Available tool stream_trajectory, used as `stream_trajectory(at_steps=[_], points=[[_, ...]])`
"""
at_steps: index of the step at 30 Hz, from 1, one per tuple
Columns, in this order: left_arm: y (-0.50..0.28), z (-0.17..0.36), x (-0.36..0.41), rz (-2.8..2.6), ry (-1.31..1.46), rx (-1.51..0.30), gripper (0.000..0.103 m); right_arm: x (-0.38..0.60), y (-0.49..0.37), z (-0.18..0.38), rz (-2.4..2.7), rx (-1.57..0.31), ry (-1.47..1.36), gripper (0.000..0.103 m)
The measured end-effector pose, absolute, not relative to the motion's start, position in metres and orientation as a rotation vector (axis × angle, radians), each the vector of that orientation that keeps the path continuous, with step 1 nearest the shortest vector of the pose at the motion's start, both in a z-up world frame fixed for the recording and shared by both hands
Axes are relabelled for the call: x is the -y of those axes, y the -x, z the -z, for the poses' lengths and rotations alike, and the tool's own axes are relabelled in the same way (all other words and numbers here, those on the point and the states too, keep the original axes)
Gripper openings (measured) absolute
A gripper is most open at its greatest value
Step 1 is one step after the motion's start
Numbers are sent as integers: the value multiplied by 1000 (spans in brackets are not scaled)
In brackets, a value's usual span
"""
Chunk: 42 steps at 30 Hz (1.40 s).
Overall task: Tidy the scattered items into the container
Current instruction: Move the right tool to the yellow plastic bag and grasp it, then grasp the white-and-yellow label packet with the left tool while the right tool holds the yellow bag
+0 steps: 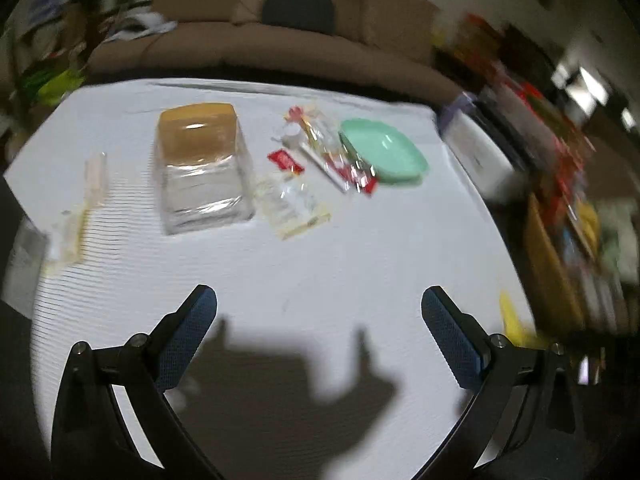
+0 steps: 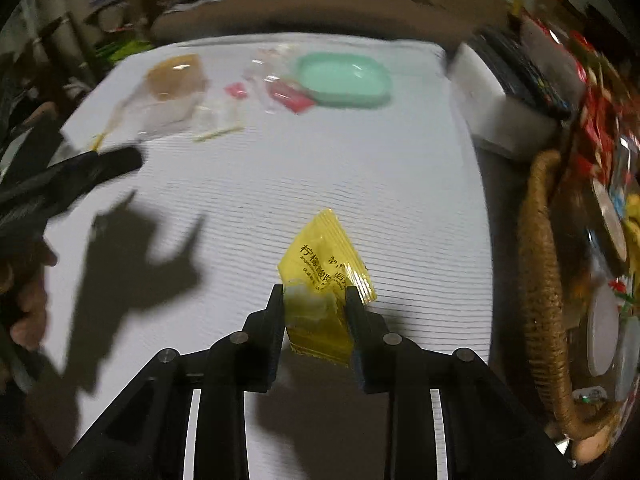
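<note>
My right gripper [image 2: 315,294] is shut on a yellow snack packet [image 2: 326,268] and holds it over the white table near its right side. My left gripper [image 1: 318,304] is open and empty above the near part of the table [image 1: 320,260]. A green tray [image 1: 384,152] sits at the far right of the table, also in the right wrist view [image 2: 342,80]. A clear box with a brown lid [image 1: 200,168] stands at the far left. Red and clear packets [image 1: 328,156] lie between box and tray. A clear packet [image 1: 292,208] lies beside the box.
A woven basket [image 2: 540,300] full of snacks stands off the table's right edge. A white box [image 2: 500,108] sits at the far right corner. A clear wrapper [image 1: 80,208] lies at the table's left edge. A brown sofa [image 1: 280,40] is behind the table.
</note>
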State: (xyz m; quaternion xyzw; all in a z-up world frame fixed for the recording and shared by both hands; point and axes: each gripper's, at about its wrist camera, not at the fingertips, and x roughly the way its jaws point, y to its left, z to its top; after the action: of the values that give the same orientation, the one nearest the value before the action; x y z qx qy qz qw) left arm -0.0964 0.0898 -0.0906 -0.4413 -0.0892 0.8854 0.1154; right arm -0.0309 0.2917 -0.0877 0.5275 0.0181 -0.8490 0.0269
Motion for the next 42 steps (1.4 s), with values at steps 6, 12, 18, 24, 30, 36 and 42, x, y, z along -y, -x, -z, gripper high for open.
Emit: stream_trajectory(at_steps=[6,12,18,24,30,36,42], points=[[161,134,-135,-2863,1507,296,97,-323,31,87,2604,122,-1656,30],[192,151,-141,-2952,1565,213,68,-334,31,77,2588,165,-1627,30],[170,138,-129,-2783,1488,280,3,-342,32,74,2562,193,-1609,31],[107,106,-95,-2585,1387,309,2,-349,27,64,2580,261,-1568,31],[21,34,-37,-2578,1228,345,2,-340,20,56,2563,276,-1505,31],[-37,-73,26,-2917,969,159,2,-308,2,22,2524,221,-1268,31],[-77,-143,104,-3115,771,82,2,-262,-11,-13,2432,224,-1116,31]])
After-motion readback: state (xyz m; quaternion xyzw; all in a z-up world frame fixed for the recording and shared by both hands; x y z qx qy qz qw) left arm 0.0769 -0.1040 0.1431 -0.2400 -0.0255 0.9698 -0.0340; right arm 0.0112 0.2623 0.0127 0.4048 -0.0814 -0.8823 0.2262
